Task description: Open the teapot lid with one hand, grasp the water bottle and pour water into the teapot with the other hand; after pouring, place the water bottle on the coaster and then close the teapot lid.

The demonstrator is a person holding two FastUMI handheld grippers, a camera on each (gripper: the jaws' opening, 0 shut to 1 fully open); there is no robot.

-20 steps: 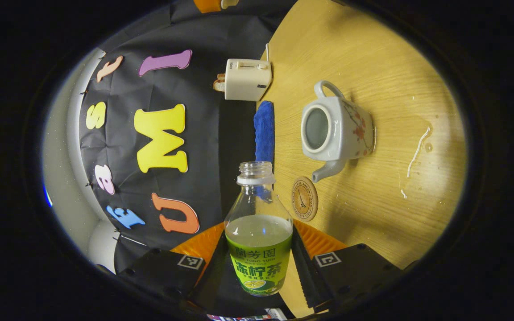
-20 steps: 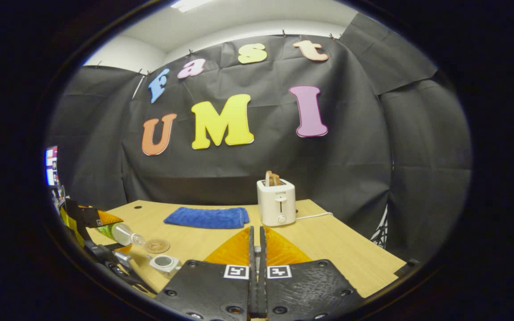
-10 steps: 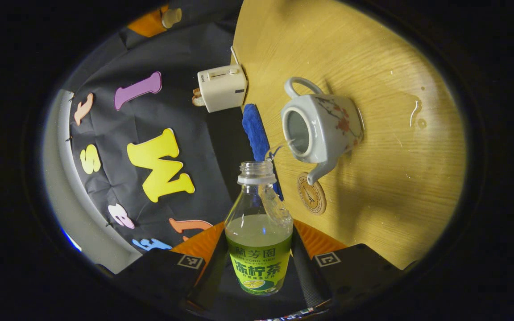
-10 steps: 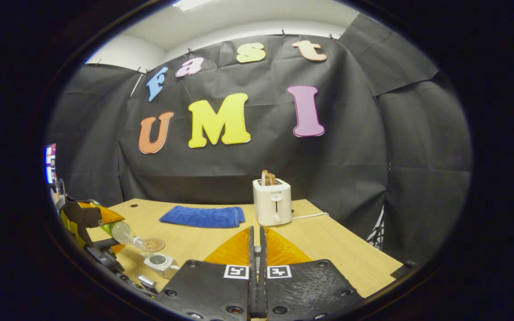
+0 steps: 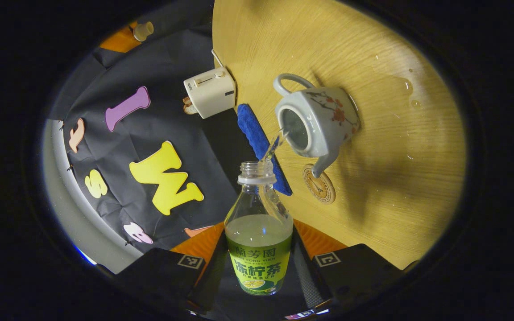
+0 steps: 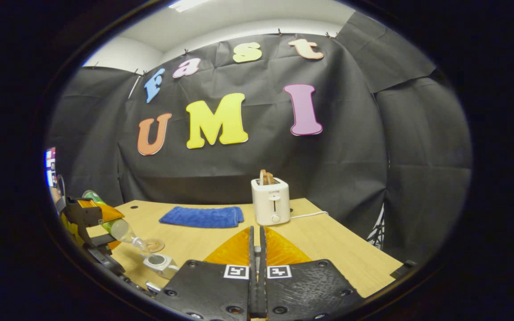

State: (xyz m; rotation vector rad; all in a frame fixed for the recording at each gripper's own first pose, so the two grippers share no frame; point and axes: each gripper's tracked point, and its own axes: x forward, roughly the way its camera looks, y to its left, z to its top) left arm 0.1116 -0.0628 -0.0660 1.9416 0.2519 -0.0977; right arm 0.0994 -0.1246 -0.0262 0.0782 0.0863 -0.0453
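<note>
Table (image 5: 373, 187): teapot (image 5: 317, 120), coaster (image 5: 319, 189), cloth (image 5: 259, 133), toaster (image 5: 210, 91)

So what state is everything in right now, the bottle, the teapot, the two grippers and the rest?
Water bottle: uncapped, tilted, pouring a thin stream.
Teapot: lid off, opening bare, taking the stream.
Coaster: bare, beside the teapot spout.
Left hand-held gripper: shut on the water bottle.
Right hand-held gripper: fingers nearly together; what they hold is hard to tell.
Toaster: bread sticking up, cord attached.
Blue cloth: folded flat.
Table: droplets spilled on it.
</note>
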